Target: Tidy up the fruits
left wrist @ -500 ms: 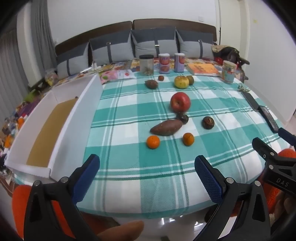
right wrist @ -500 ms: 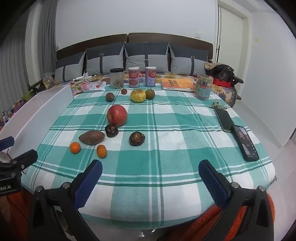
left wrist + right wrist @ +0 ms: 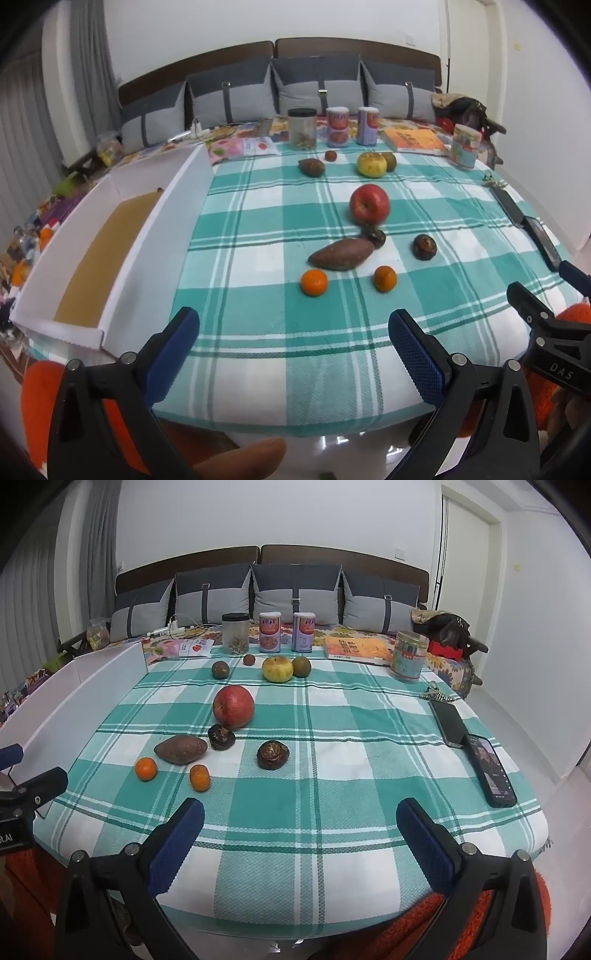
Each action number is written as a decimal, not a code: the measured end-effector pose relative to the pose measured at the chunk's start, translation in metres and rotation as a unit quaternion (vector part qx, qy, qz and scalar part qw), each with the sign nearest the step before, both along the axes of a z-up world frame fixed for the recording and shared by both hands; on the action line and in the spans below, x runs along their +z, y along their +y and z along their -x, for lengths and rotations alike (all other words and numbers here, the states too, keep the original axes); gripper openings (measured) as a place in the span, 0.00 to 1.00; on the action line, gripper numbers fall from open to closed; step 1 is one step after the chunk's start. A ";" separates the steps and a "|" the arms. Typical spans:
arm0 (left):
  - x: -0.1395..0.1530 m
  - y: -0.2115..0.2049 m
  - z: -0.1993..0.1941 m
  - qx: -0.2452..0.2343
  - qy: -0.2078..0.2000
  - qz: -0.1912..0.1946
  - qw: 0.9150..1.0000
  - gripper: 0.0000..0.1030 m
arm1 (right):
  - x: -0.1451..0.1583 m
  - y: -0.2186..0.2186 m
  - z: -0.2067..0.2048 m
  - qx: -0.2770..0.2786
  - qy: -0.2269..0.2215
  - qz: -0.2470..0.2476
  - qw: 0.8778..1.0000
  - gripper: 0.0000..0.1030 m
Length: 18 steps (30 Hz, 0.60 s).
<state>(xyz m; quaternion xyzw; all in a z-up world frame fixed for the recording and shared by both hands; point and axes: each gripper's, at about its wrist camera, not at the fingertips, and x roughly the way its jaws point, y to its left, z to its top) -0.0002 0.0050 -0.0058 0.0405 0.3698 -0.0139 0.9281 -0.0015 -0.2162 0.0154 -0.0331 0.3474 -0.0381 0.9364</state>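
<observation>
Fruit lies scattered on a green checked tablecloth (image 3: 280, 317). A red apple (image 3: 369, 204) sits mid-table, with a sweet potato (image 3: 341, 253), two small oranges (image 3: 314, 282) (image 3: 385, 278) and two dark round fruits (image 3: 424, 246) nearer me. A yellow apple (image 3: 371, 164) lies further back. My left gripper (image 3: 294, 334) hovers open over the near table edge, nothing between its fingers. My right gripper (image 3: 300, 821) is open too, empty, short of the dark fruit (image 3: 273, 754). A white box (image 3: 110, 236) with a brown floor stands at the left.
Jars and cans (image 3: 269, 633) line the back of the table beside an orange book (image 3: 356, 648). Two phones (image 3: 491, 770) and keys (image 3: 436, 696) lie along the right edge. A sofa with grey cushions (image 3: 295, 590) is behind.
Both views look the same as half a second ago; the grippers have stayed where they were, still wide open.
</observation>
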 end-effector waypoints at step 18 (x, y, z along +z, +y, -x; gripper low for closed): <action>0.002 0.003 0.001 0.000 -0.012 -0.004 1.000 0.99 | 0.005 0.006 0.004 0.011 -0.026 0.013 1.000 1.00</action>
